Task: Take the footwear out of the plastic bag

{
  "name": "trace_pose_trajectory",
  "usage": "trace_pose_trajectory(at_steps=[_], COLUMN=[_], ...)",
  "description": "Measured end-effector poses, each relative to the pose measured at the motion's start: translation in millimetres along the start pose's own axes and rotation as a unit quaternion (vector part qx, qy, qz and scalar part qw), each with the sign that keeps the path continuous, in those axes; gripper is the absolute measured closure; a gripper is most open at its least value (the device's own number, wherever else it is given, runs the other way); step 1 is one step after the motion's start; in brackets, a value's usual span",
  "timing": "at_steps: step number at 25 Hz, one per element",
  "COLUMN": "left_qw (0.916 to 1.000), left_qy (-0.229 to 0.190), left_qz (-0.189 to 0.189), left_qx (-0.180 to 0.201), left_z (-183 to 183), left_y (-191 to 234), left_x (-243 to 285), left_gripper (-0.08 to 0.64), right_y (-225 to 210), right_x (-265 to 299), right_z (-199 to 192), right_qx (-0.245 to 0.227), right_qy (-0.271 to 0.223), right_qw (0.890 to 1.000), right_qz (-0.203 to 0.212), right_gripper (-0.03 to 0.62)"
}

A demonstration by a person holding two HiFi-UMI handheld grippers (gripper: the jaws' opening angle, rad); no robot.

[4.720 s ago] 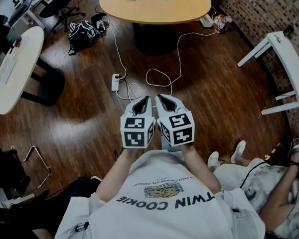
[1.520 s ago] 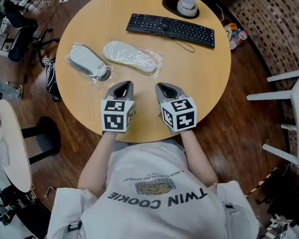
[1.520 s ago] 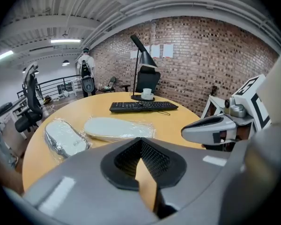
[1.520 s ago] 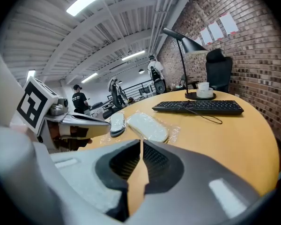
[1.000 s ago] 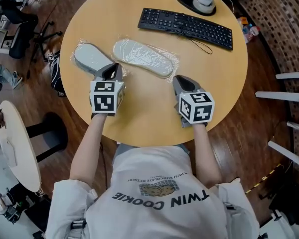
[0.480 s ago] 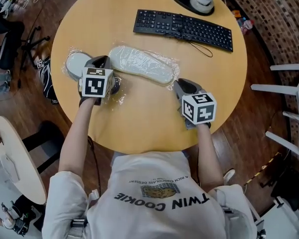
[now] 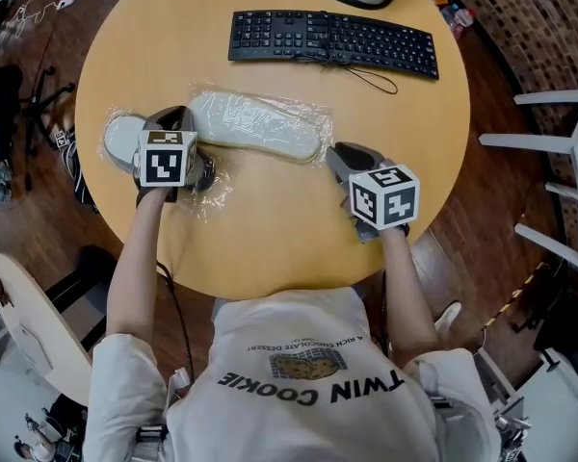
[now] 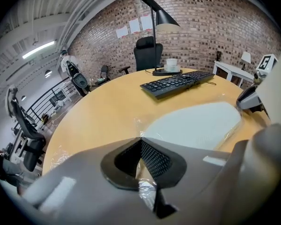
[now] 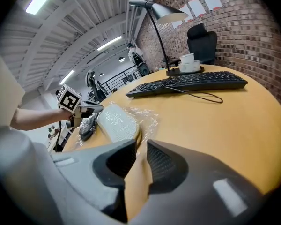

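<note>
Pale and round, the wooden surface lay under both grippers. The left gripper had its jaws clenched, tips together, with crinkled clear film of the left plastic bag caught between the pads. That bag held a grey slipper at the left edge of the surface, partly covered by the gripper in the head view. The right gripper had just been opening its jaws. They stood a little apart, released, with only bare wood in the gap and nothing between them. Its tips were just beside the right end of a second plastic bag, which wrapped a longer pale slipper lying flat between the two grippers. Both pieces of footwear were inside their bags. A black keyboard lay across the far side of the surface. Beyond it stood a desk lamp with a white cup on its base. A white chair stood on the dark floor to the right, and a brick wall closed the far side of the room.
</note>
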State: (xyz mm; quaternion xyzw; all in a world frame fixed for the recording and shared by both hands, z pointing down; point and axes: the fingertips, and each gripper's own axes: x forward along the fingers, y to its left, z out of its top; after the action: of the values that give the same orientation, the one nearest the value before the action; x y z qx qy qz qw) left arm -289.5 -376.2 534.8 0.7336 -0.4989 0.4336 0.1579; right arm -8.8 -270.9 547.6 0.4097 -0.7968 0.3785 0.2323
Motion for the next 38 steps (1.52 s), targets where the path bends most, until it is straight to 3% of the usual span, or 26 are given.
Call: trace_pose_trajectory(at_steps=[7,13,18,25,38], left_qw=[0.9997,0.9995,0.9993,0.9992,0.9991], left_qy=[0.015,0.021,0.023,0.024,0.023], left_qz=[0.009,0.014,0.015,0.014,0.016], left_qx=[0.014,0.02,0.026,0.027,0.031], left_z=[-9,-12,-14,-14,-15], left_y=[1,4,3,3,3], left_x=[7,11,11,12,13], left_gripper=[0.557,0.557,0.557,0.557,0.558], right_y=[5,5,10,10,20], right_x=[2,-11,2,0,3], right_z=[1,27,15,16,12], right_qx=[0.013,0.035,-0.01,0.107,0.174], right_qy=[-0.001,-0.045,0.002,-0.015,-0.004], right_qw=[0.999,0.997,0.998,0.987,0.97], right_qz=[0.029,0.044,0.057,0.121,0.172], right_gripper=[0.52,0.52,0.52,0.52,0.52])
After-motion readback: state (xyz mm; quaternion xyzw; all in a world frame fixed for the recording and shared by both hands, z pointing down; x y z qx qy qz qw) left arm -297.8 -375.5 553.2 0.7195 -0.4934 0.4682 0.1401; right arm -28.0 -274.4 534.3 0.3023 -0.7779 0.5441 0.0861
